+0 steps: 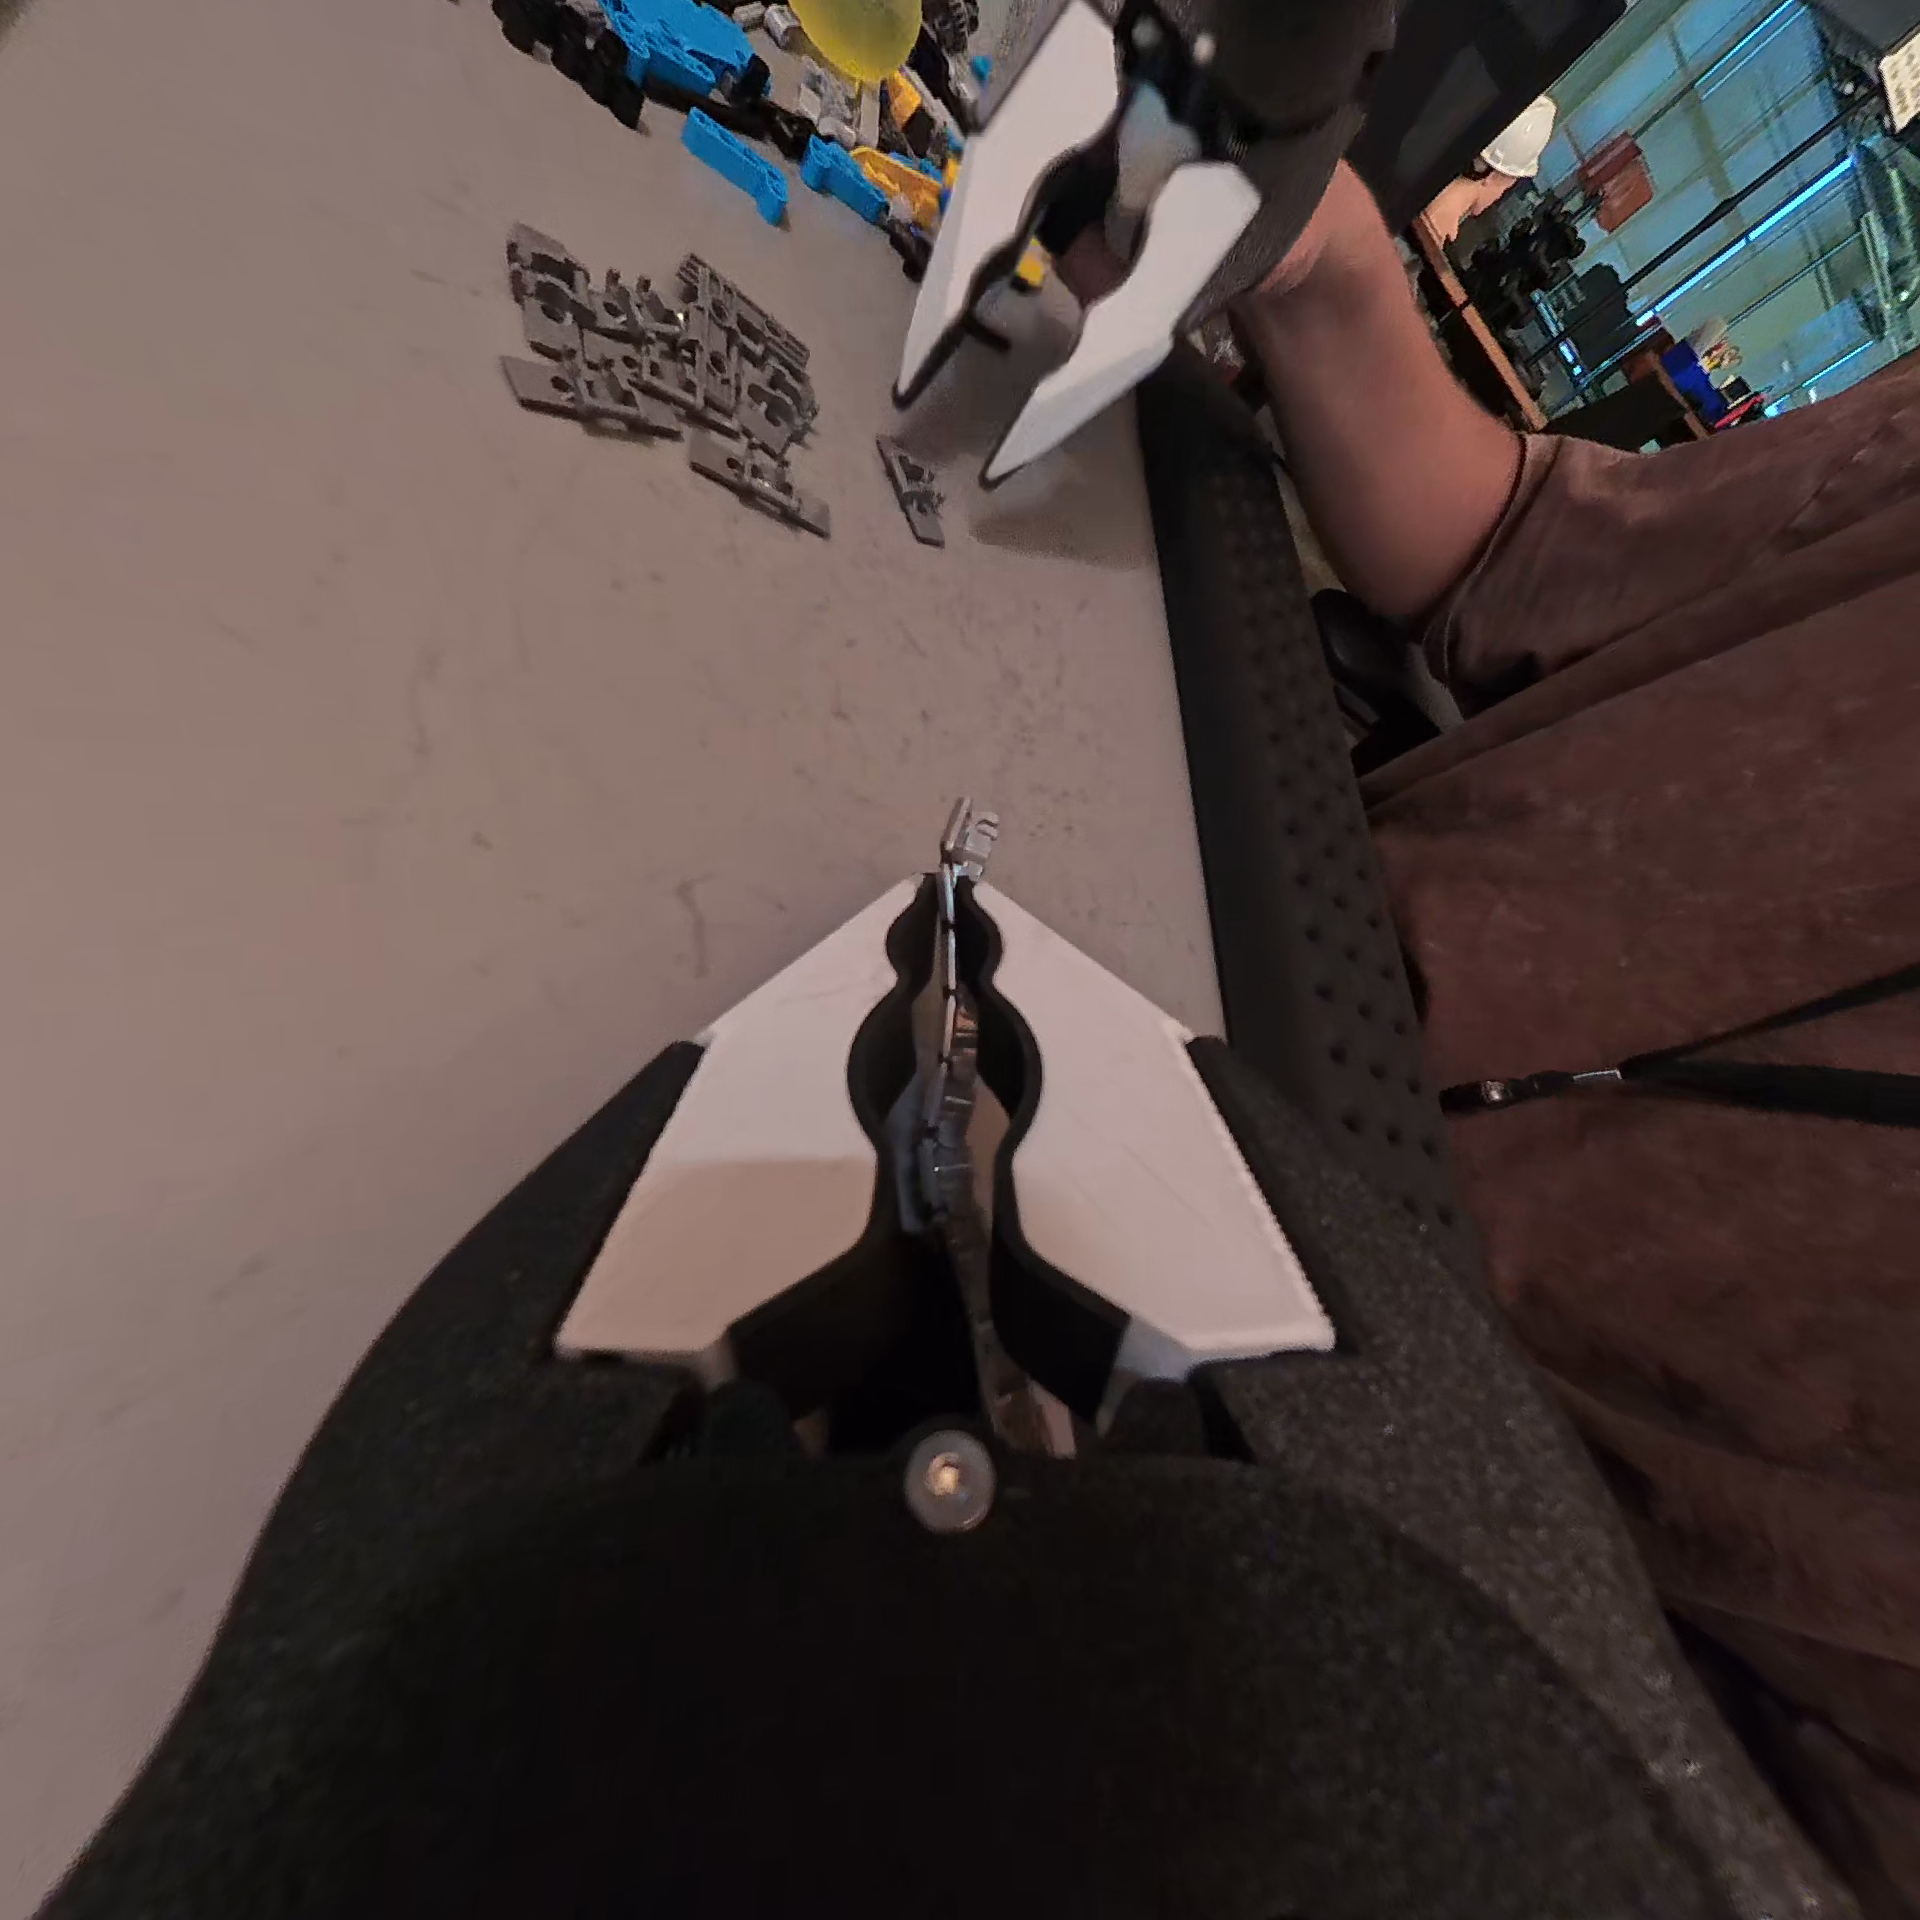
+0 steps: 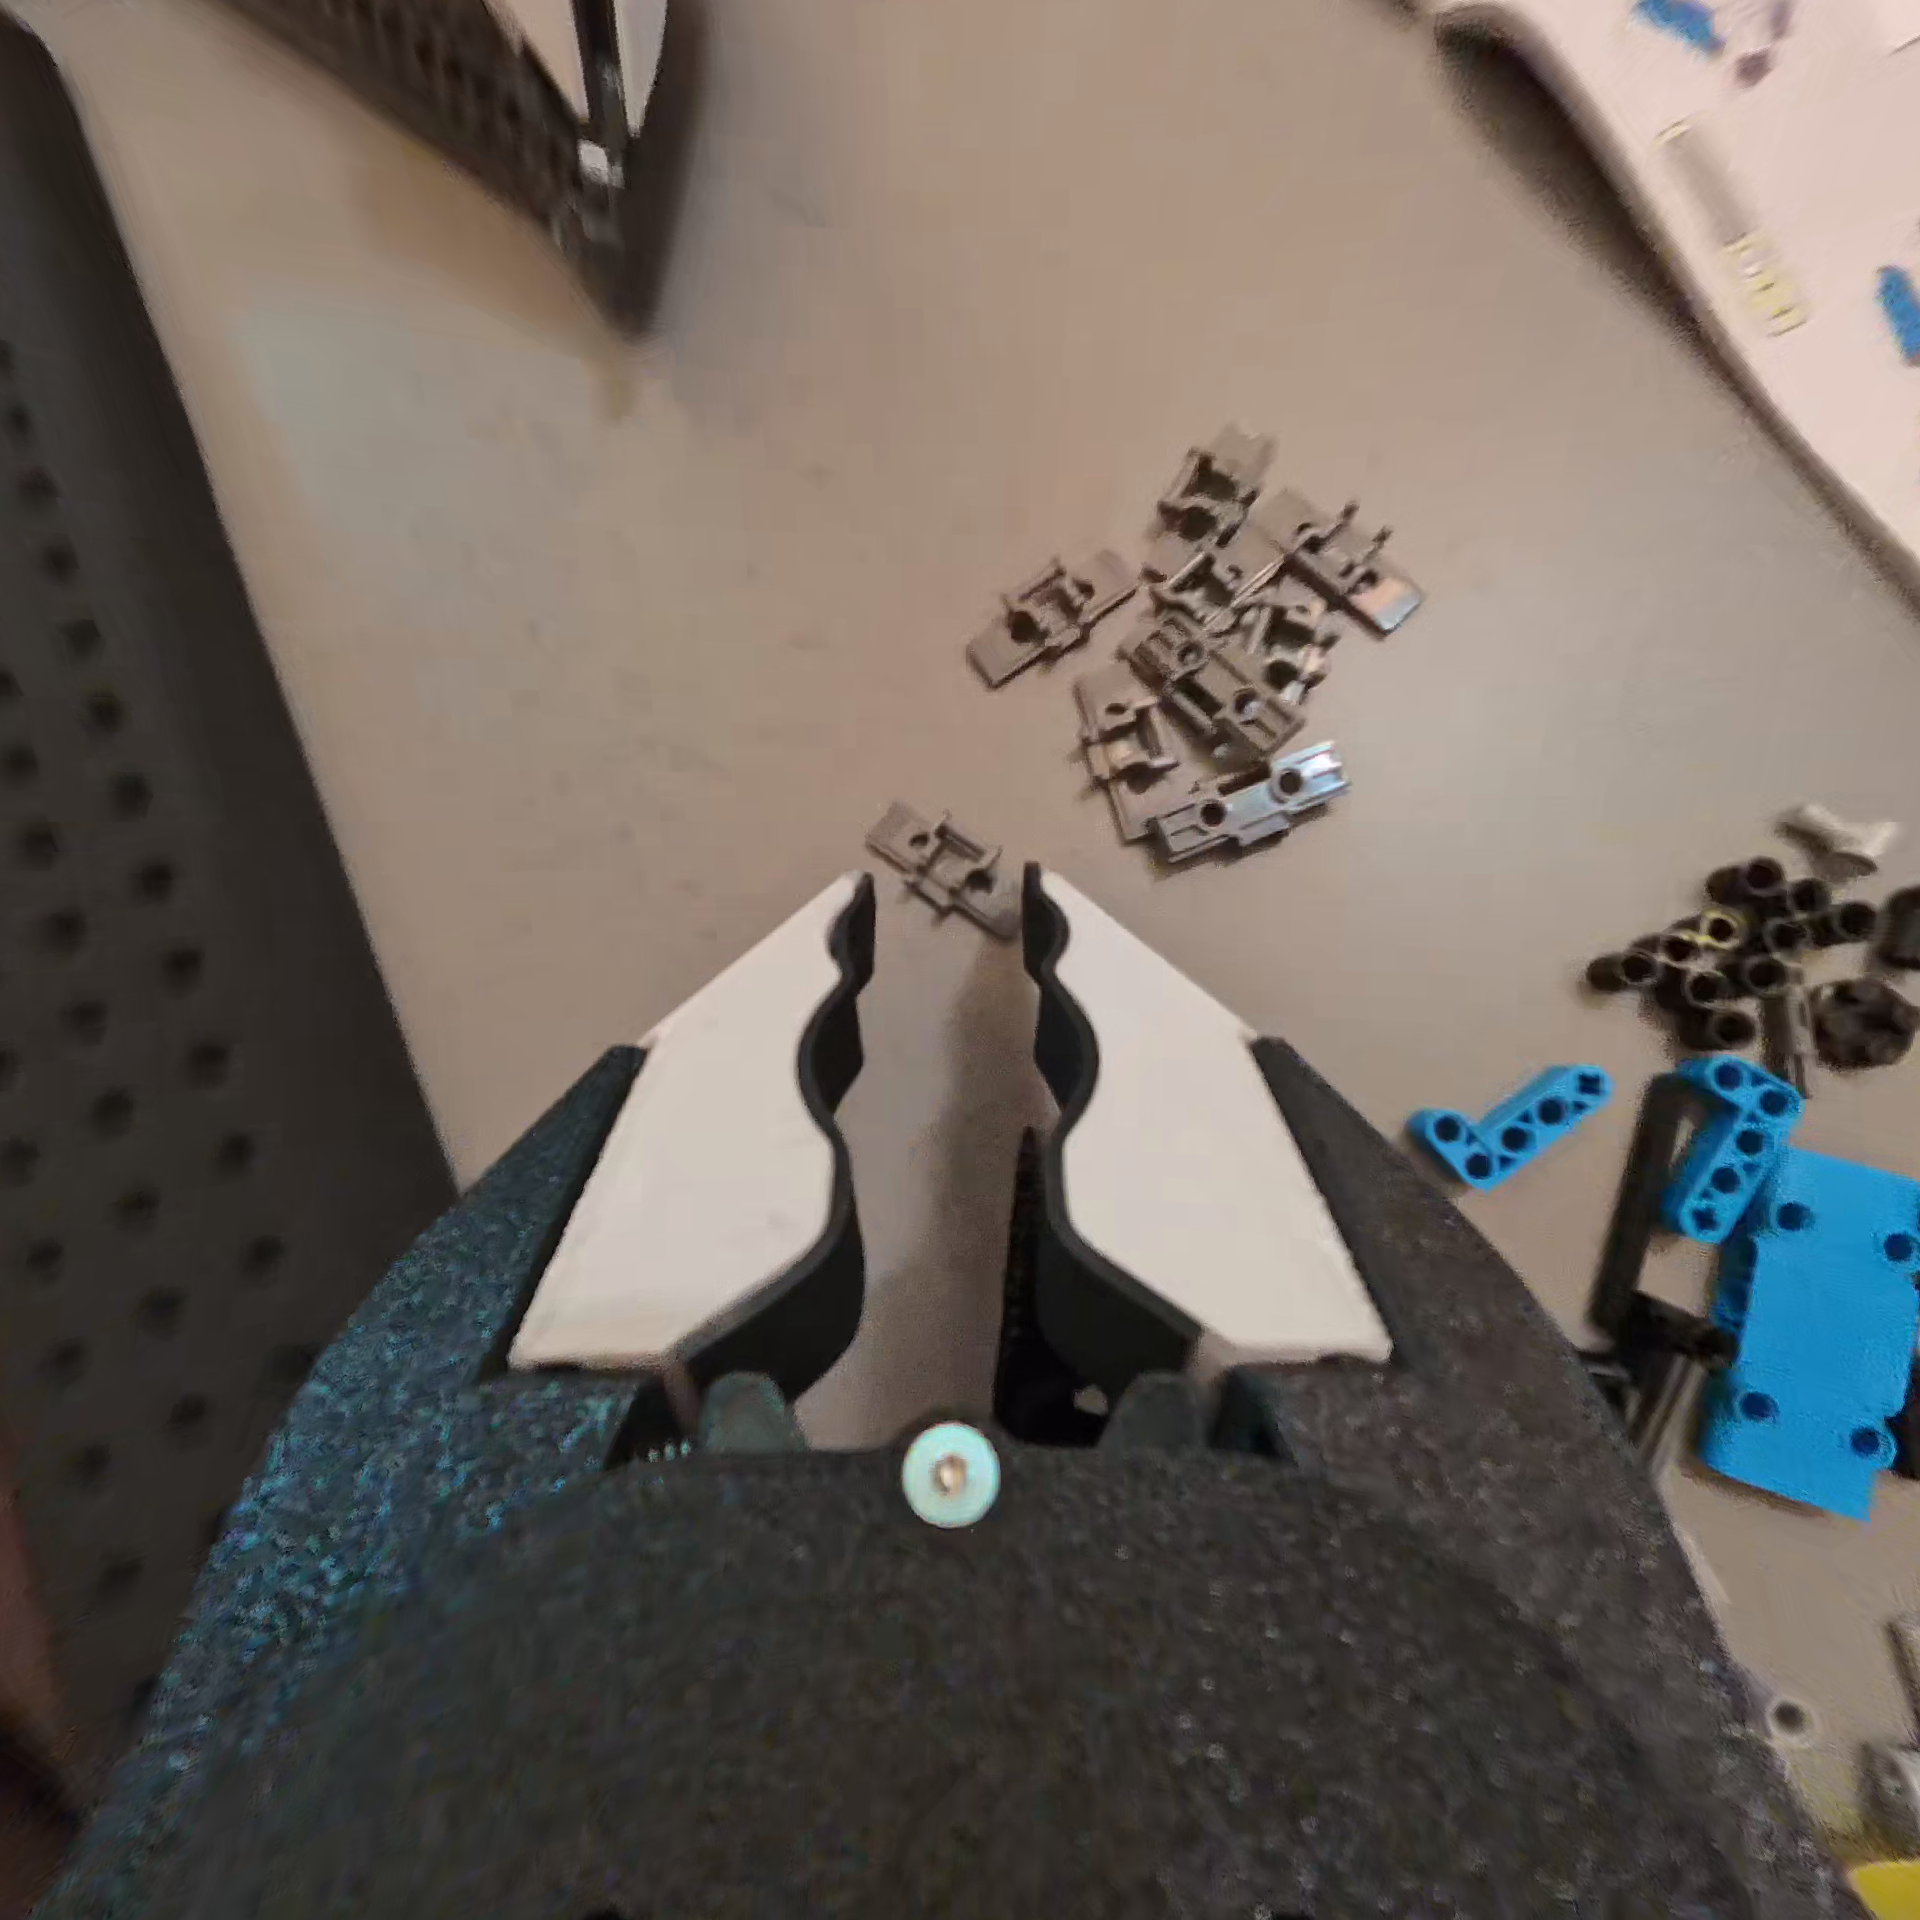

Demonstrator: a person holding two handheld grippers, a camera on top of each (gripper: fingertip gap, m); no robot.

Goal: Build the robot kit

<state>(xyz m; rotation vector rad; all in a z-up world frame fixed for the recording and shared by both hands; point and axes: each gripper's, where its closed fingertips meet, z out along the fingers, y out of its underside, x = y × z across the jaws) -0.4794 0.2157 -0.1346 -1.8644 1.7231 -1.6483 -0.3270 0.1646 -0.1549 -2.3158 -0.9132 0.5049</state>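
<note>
Left tool (image 1: pixel 951 883) pinching grey link chain (image 1: pixel 961 997), right tool (image 2: pixel 948 883) spread over single grey link (image 2: pixel 940 868)

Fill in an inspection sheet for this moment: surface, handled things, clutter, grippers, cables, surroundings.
Surface: beige table, scuffed, with a black perforated edge strip.
Handled things: chain of grey track links clamped edge-on in the left gripper; single grey link lying just ahead of the right gripper.
Clutter: pile of grey links; blue beams; black connectors; yellow disc; open booklet.
Grippers: left shut on chain; right open, above the table.
Cables: black cord across a brown garment.
Surroundings: shelving and windows, blurred.
</note>
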